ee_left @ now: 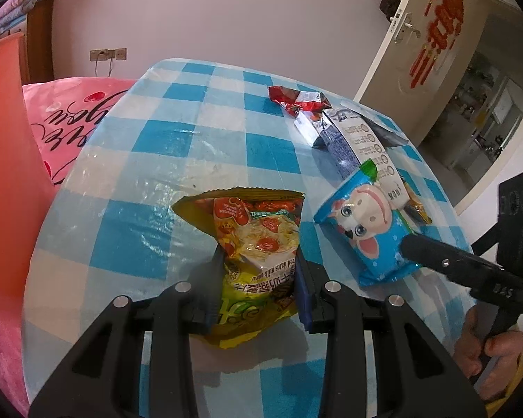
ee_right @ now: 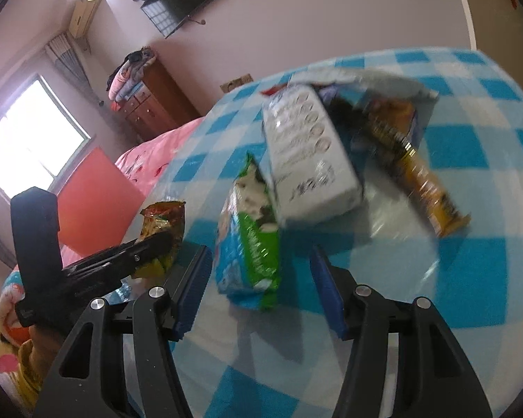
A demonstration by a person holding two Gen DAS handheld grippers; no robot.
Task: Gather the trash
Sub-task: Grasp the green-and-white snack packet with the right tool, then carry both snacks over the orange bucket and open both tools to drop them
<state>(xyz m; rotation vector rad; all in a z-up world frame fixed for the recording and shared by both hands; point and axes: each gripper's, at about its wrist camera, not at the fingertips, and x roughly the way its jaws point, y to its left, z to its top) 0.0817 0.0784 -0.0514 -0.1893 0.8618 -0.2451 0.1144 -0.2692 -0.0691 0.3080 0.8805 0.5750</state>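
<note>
A yellow snack bag point(ee_left: 258, 240) sits upright between the blue pads of my left gripper point(ee_left: 260, 261), which is shut on it above the blue-checked table point(ee_left: 157, 139). In the right wrist view the same bag point(ee_right: 164, 223) shows with the left gripper point(ee_right: 157, 244) on it. A blue wrapper with a cartoon cow point(ee_left: 366, 223) lies to its right. My right gripper point(ee_right: 260, 254) straddles this blue and green wrapper point(ee_right: 251, 244). Its jaws are wider than the wrapper, with a gap on the right side. One of its fingers point(ee_left: 422, 247) touches the wrapper's edge.
Behind the cow wrapper lie a white carton point(ee_right: 307, 160), an orange-brown wrapper point(ee_right: 418, 174), a silvery bag point(ee_right: 383, 83) and a red wrapper point(ee_left: 296, 99). A pink bed point(ee_left: 69, 115) and an orange panel point(ee_left: 3, 139) border the table on the left. An open door point(ee_left: 418, 52) stands behind.
</note>
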